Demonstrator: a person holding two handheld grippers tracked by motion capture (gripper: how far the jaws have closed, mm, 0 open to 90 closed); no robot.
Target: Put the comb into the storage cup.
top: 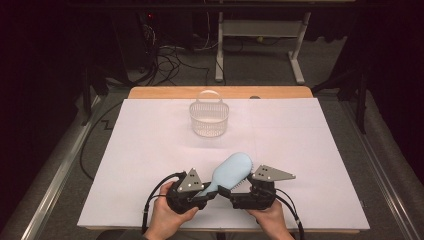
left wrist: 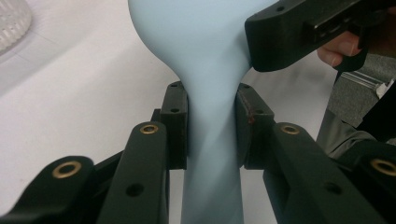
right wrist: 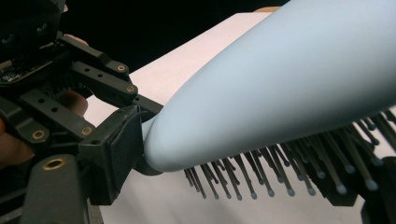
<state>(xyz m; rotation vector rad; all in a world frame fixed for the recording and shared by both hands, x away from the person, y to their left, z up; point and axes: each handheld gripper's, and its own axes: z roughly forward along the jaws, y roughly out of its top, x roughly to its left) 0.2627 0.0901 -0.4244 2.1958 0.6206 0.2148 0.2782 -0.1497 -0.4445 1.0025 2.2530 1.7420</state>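
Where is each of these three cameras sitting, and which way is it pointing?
High view: above the person's side, looking forward and down on the table, basket, both hands.
Left gripper view: rides the left gripper, looking along its jaws clamped on the hairbrush handle; a fingertip behind.
Right gripper view: rides the right gripper, looking across the brush's bristles toward the other gripper.
All three share the blue hairbrush.
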